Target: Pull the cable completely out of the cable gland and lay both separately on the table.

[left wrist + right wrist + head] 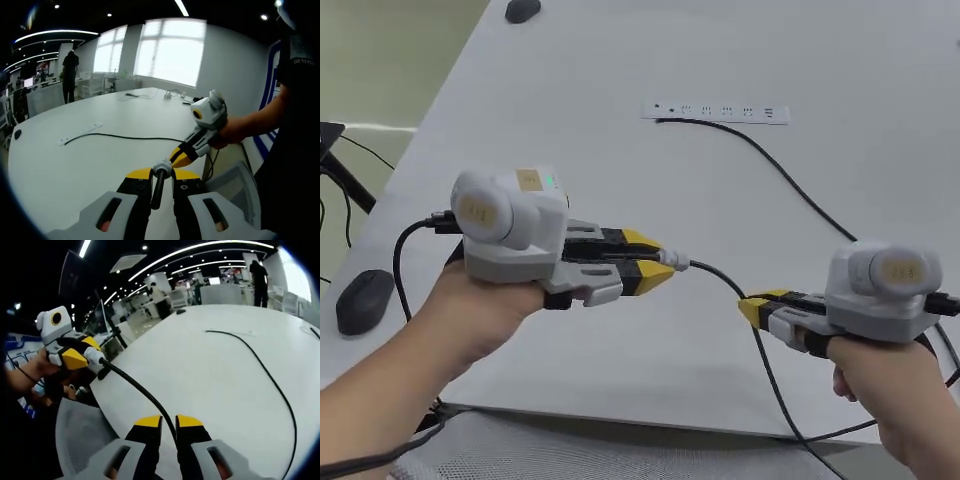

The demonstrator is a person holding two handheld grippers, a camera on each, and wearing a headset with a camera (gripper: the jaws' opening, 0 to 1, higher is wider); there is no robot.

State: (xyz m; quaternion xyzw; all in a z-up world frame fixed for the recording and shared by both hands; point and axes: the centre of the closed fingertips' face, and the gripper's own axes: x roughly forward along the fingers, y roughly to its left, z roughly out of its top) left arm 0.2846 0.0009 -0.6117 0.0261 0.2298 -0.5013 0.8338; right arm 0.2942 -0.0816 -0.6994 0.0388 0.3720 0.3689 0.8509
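My left gripper (660, 262) is shut on the grey cable gland (673, 260) and holds it above the table's front part. A black cable (715, 275) runs out of the gland, down and to the right. My right gripper (748, 306) is shut on that cable a short way along; past it the cable drops over the table edge. In the left gripper view the gland (161, 168) sits between the yellow tips (161, 176), with the right gripper (186, 156) just beyond. In the right gripper view the cable (140, 387) leads from my jaws (169, 422) up to the gland (93, 354).
A white power strip (717, 111) lies at the back of the white table (620, 150), its own black lead curving right. One dark mouse (363, 300) lies at the left edge, another (522, 10) at the far end. A mesh chair back (570, 445) stands below the front edge.
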